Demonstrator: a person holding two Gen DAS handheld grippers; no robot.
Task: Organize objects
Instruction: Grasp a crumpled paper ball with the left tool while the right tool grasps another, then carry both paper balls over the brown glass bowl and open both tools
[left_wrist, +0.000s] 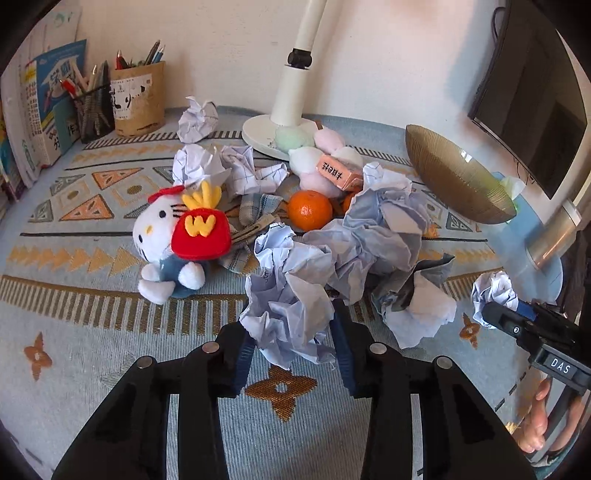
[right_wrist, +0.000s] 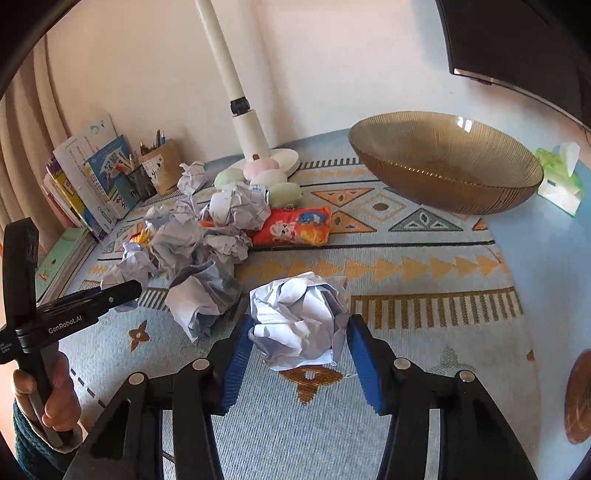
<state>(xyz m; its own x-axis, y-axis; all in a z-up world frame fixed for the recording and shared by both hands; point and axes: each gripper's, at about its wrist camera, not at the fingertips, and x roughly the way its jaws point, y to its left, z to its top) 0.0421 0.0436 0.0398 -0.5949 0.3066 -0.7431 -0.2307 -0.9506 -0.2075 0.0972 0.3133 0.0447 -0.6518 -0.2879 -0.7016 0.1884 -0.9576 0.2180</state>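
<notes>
In the left wrist view my left gripper (left_wrist: 291, 325) is shut on a pale blue crumpled paper ball (left_wrist: 291, 310), with a blue pad pressing on each side. Behind it lies a heap of more crumpled paper (left_wrist: 373, 229) on the patterned cloth. In the right wrist view my right gripper (right_wrist: 301, 325) is shut on a white crumpled paper ball (right_wrist: 299, 317) near the front of the table. That white ball (left_wrist: 495, 291) also shows at the right edge of the left wrist view. A ribbed gold bowl (right_wrist: 443, 166) stands empty at the back right.
A cat plush (left_wrist: 166, 236), a tangerine (left_wrist: 309, 209), a small orange box (left_wrist: 338, 172) and pastel plush balls (left_wrist: 325, 155) lie among the paper. A snack packet (right_wrist: 291, 226), a white lamp base (left_wrist: 258, 133), pen holders (left_wrist: 138, 98), books (left_wrist: 48, 103) and a tissue pack (right_wrist: 559, 177) line the back.
</notes>
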